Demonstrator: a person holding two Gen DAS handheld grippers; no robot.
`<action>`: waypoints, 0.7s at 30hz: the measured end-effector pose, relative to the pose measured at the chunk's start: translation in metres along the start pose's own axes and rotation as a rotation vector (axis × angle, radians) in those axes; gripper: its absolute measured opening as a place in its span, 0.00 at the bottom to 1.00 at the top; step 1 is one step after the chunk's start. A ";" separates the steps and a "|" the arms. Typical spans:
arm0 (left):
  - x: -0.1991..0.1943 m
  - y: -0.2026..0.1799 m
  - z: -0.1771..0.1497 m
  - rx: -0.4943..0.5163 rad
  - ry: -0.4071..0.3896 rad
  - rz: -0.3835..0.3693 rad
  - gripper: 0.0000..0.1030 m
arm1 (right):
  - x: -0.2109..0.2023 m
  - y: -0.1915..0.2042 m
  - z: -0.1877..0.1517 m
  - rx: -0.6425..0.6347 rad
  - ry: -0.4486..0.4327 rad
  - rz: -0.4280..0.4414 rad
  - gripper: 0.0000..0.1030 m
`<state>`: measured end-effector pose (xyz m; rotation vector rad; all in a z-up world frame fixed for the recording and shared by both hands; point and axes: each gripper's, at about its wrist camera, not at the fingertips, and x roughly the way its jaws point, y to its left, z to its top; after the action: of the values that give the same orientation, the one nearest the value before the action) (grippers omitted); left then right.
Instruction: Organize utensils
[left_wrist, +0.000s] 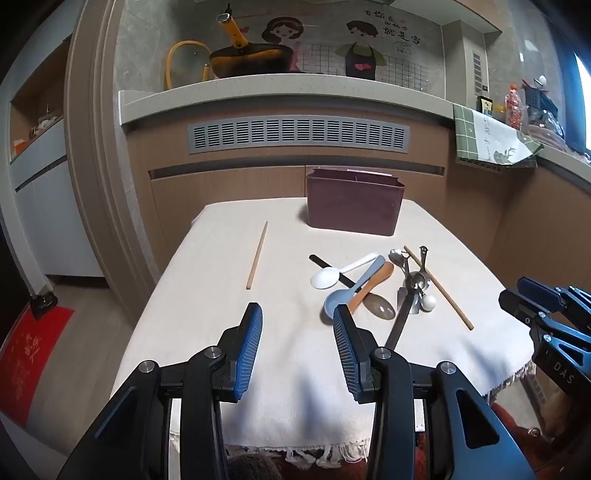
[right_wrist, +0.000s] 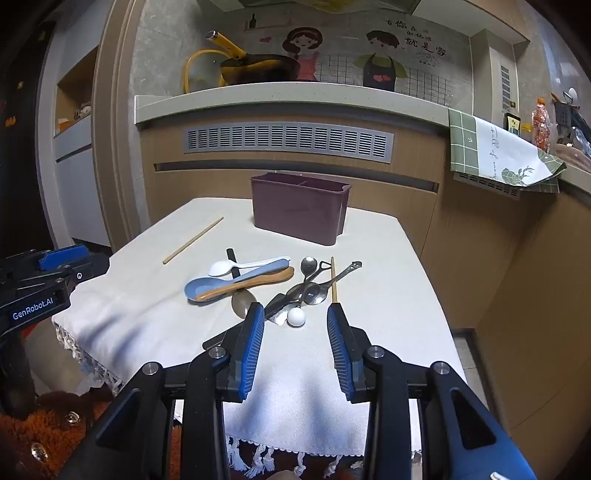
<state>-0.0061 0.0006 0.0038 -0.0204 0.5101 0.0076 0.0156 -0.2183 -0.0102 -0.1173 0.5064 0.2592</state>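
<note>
A pile of utensils lies on the cream cloth: a white spoon (left_wrist: 325, 277), a blue spoon (left_wrist: 338, 301), a brown wooden spoon (left_wrist: 373, 286), metal spoons (right_wrist: 310, 291) and a small white ball-ended piece (right_wrist: 296, 316). One chopstick (left_wrist: 257, 254) lies apart at the left; another (left_wrist: 439, 288) lies right of the pile. A maroon divided utensil holder (left_wrist: 354, 205) stands at the table's far side. My left gripper (left_wrist: 297, 314) hovers open over bare cloth, left of the pile. My right gripper (right_wrist: 295, 314) is open above the pile's near edge, nothing between its fingers.
The small table (right_wrist: 369, 240) is draped in a fringed cloth and stands against a wooden cabinet with a vent grille (left_wrist: 297, 134). A counter above carries a pan (left_wrist: 251, 61). A green checked towel (right_wrist: 495, 151) hangs at right. A red mat (left_wrist: 33, 354) lies on the floor at left.
</note>
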 end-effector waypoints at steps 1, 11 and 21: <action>0.004 0.001 -0.003 0.003 0.020 0.006 0.40 | 0.001 0.000 0.000 -0.010 0.013 0.002 0.33; 0.001 -0.012 -0.006 0.007 0.048 0.012 0.40 | 0.003 0.002 0.001 0.000 0.012 -0.002 0.33; 0.006 -0.008 -0.003 0.001 0.064 -0.009 0.40 | 0.003 -0.001 0.000 0.006 0.025 -0.003 0.33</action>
<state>-0.0020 -0.0074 -0.0014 -0.0218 0.5740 -0.0019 0.0183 -0.2186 -0.0119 -0.1156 0.5319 0.2539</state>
